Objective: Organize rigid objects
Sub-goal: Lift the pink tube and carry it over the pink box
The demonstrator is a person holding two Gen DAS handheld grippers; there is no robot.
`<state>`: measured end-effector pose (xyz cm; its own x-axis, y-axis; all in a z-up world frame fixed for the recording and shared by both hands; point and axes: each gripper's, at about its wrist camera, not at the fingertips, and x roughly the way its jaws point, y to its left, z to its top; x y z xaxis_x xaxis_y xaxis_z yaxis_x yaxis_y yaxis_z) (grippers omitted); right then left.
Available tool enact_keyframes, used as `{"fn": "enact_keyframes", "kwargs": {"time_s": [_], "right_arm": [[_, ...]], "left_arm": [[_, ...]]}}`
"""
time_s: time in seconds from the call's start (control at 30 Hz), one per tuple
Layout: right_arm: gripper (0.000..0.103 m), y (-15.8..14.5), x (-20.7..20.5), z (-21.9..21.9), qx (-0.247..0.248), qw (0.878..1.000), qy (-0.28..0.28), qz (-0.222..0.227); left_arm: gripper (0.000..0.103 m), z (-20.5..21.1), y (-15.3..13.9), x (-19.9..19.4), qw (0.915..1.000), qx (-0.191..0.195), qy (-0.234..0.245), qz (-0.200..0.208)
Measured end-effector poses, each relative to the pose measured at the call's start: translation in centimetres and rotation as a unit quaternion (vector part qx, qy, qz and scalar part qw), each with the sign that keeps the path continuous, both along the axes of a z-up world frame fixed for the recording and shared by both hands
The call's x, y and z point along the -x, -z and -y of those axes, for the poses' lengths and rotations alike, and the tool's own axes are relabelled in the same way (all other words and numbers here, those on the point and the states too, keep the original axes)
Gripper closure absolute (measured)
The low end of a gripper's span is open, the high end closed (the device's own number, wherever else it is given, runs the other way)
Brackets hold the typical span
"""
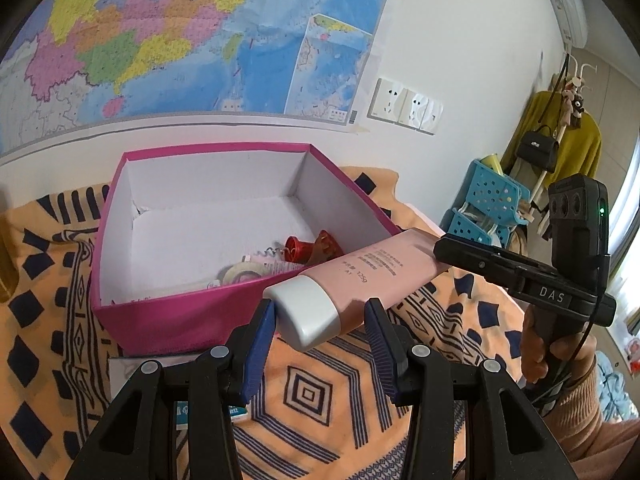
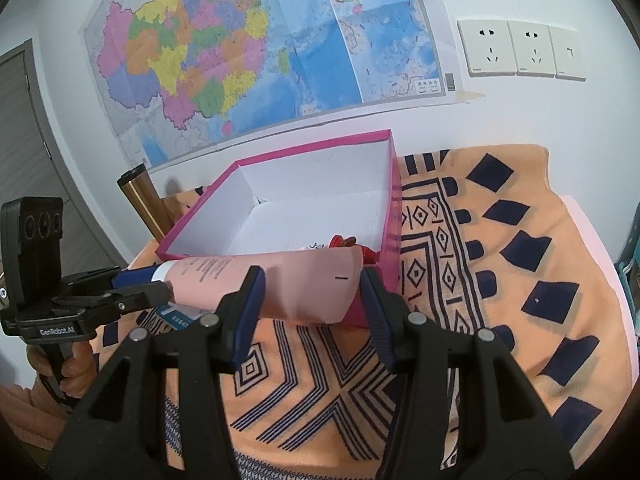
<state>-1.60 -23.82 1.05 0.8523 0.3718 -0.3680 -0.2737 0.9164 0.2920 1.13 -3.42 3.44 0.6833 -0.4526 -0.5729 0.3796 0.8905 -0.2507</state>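
At the left of the right wrist view, the left gripper [image 2: 140, 286] carries a plate reading "GenRobot.AI", and its dark fingers close on the silver-capped end of the pink tube [image 2: 264, 286]. In its own view the left gripper [image 1: 320, 314] has its blue pads against either side of that silver cap. The tube's pink body shows "125g" and rows of small print too fine to read. It hangs above the patterned orange cloth [image 1: 312, 392], just in front of the magenta box [image 1: 168, 320], crossing the box's near right corner. Inside the box, a roll of tape [image 1: 244, 272] and a red object [image 1: 308, 248] lie in the near right part, half hidden by the wall and the tube; their shapes are hard to make out. Under the left gripper a blue-and-white packet [image 1: 208, 412] is mostly covered. The right gripper [image 2: 312, 296] has its fingers spread around the tube's crimped end; whether they touch it I cannot tell. From the left wrist camera its body reads "DAS". A map [image 2: 256, 52] on the wall has lettering too small to read.
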Motion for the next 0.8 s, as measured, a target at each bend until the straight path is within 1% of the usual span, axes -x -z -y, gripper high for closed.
{"fn": "enact_keyframes", "kwargs": {"time_s": [0.57, 0.8], "right_arm": [[0.051, -1.2, -1.7, 0.2, 0.009, 1.0, -0.003, 0.01], [0.051, -1.5, -2.7, 0.4, 0.002, 1.0, -0.007, 0.007]], "left_arm": [[0.057, -0.1, -1.0, -1.5, 0.9999, -0.004, -0.009, 0.012], [0.057, -0.1, -1.4, -2.1, 0.9997, -0.007, -0.014, 0.016]]}}
